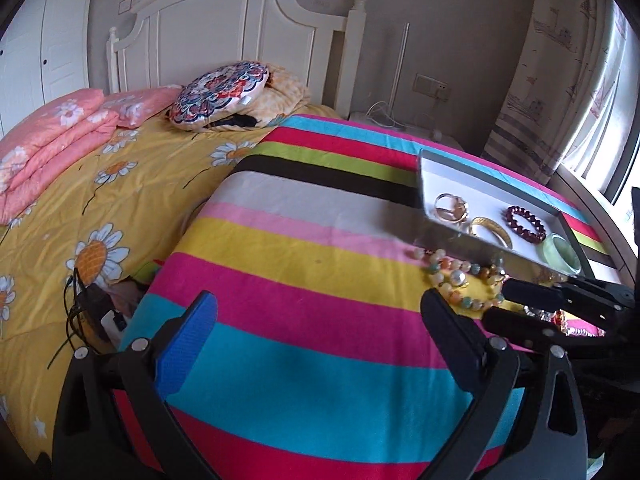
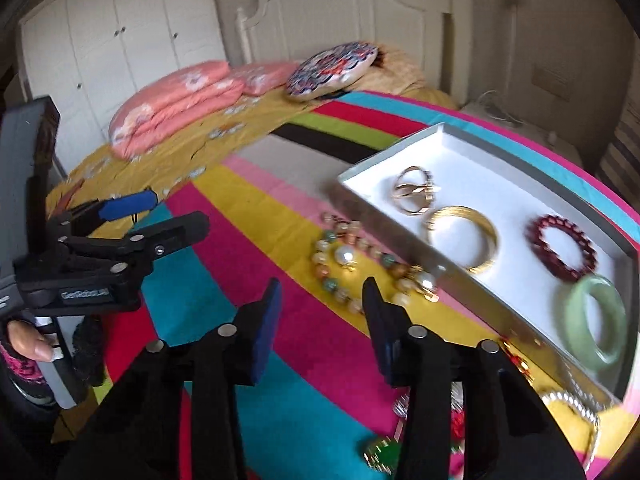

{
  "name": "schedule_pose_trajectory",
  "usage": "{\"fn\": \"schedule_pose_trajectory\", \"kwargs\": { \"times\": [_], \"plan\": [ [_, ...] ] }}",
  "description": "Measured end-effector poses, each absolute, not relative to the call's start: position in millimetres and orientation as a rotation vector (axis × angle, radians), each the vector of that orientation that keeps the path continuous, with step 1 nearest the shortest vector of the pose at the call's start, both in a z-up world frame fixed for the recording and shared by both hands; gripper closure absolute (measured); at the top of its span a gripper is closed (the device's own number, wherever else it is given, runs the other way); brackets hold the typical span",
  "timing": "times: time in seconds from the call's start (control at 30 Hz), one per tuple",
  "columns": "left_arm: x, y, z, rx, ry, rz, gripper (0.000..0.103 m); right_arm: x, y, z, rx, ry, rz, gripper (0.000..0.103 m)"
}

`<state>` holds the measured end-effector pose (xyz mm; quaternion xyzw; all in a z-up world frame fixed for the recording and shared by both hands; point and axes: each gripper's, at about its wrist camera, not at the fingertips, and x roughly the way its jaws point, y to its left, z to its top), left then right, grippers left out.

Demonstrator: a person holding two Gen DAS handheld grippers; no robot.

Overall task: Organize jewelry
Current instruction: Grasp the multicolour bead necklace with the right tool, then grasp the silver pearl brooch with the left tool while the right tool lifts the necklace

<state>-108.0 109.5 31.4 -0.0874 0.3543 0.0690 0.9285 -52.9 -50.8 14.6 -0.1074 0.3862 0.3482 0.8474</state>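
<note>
Done: rings (image 2: 414, 190), gold bangle (image 2: 464, 238), red bracelet (image 2: 562, 248) and jade bangle (image 2: 596, 318) lie in the tray (image 2: 400, 236), right of frame.
Left: bead necklace (image 2: 360, 268) and small pieces at lower right, on the blanket (image 2: 280, 380).
Left claw (image 1: 316, 316): released, holding nothing.
Right claw (image 2: 322, 294): released, near the necklace.

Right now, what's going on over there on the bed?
A person is sorting jewelry on a striped blanket. The white tray already holds gold rings, a gold bangle, a dark red bead bracelet and a green jade bangle. A multicolored bead necklace lies on the blanket beside the tray. Both tongs are open and empty: the right tongs hover near the necklace, and the left tongs hang off to the side.
</note>
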Motion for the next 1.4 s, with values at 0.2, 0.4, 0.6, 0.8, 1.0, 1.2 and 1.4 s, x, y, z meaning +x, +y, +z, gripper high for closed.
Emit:
{"fn": "schedule_pose_trajectory", "kwargs": {
  "times": [0.2, 0.4, 0.6, 0.8, 1.0, 1.2, 1.4],
  "plan": [
    [-116.3, 122.1, 27.1, -0.221, 0.734, 0.134, 0.002, -45.1, -32.5, 0.5, -0.348, 0.844, 0.700, 0.078],
    [-114.8, 116.6, 27.5, -0.203, 0.736, 0.132, 0.002, -69.8, -39.1, -2.9, -0.406, 0.809, 0.763, 0.091],
    [-115.6, 109.2, 28.4, -0.188, 0.739, 0.121, 0.002, -94.0, -61.0, 7.6, -0.316, 0.774, 0.806, 0.092],
    [-114.6, 90.5, 31.5, -0.217, 0.756, 0.007, 0.002, -56.1, -83.8, 32.9, -0.076, 0.757, 0.787, 0.092],
    [-114.9, 37.7, 32.6, -0.142, 0.780, -0.245, 0.003, -43.0, -125.5, 55.8, 0.110, 0.702, 0.770, 0.092],
    [-107.6, -30.5, 25.3, 0.017, 0.773, -0.374, 0.029, -52.6, -172.5, 87.4, 0.186, 0.602, 0.716, 0.092],
    [-78.1, -69.1, 17.7, 0.145, 0.828, -0.396, 0.044, -76.7, -213.8, 106.3, 0.219, 0.521, 0.670, 0.092]
  ]
}}
